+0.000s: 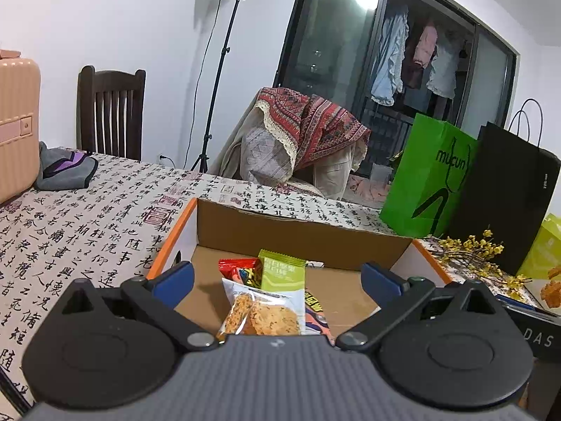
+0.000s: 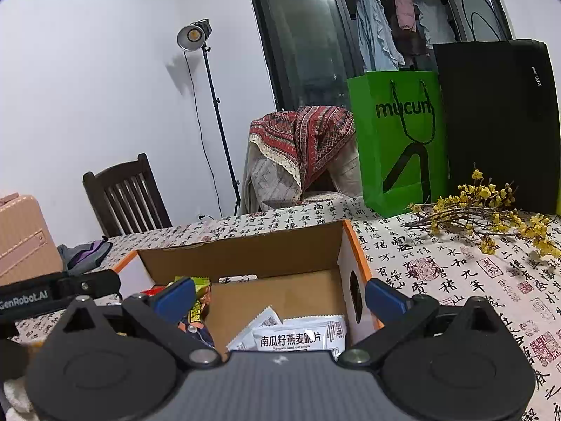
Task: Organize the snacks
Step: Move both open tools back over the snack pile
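An open cardboard box (image 1: 280,231) with orange edges stands on the calligraphy tablecloth. Inside lie a clear pack of crisp biscuits (image 1: 263,310), a green packet (image 1: 282,268) and a red packet (image 1: 236,268). My left gripper (image 1: 277,277) hovers over the box's near side, open, with nothing touching its blue pads. In the right wrist view the same box (image 2: 242,249) holds white oat crisp packets (image 2: 291,336) at its right end. My right gripper (image 2: 278,294) is open above them; its right finger sits outside the box's right wall. Neither gripper holds anything.
A green paper bag (image 2: 399,140) and a black bag (image 2: 498,122) stand behind the box on the right, with yellow flower twigs (image 2: 491,210) lying beside them. A pink suitcase (image 1: 17,122) and a grey-purple cloth (image 1: 66,168) sit on the table's left. Chairs and a lamp stand lie beyond.
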`<action>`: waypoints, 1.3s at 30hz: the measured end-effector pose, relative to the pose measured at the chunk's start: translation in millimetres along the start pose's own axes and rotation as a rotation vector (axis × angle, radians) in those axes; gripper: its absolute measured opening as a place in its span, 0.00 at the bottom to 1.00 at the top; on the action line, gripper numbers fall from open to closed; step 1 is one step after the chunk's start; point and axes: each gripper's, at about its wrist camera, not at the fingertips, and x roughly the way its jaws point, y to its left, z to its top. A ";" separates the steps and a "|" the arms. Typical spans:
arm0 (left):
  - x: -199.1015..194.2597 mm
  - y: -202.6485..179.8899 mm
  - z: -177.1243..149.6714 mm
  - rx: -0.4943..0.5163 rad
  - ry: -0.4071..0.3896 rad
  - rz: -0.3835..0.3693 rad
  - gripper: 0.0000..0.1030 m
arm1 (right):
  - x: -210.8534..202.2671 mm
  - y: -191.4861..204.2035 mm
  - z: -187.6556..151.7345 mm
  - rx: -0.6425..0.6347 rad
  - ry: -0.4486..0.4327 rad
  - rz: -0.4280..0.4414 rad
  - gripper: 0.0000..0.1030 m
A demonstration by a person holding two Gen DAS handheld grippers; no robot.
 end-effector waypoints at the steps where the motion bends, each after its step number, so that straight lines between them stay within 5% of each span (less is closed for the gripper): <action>1: -2.6 -0.9 1.1 0.001 -0.002 -0.003 1.00 | -2.2 -0.1 0.8 0.002 -0.002 0.004 1.00; 15: -60.3 -6.3 0.2 0.024 0.008 -0.068 1.00 | -58.5 9.8 -9.4 -0.028 -0.006 0.043 1.00; 39: -127.4 57.8 -51.0 0.001 0.114 0.022 1.00 | -116.9 27.6 -81.8 -0.122 0.193 0.010 1.00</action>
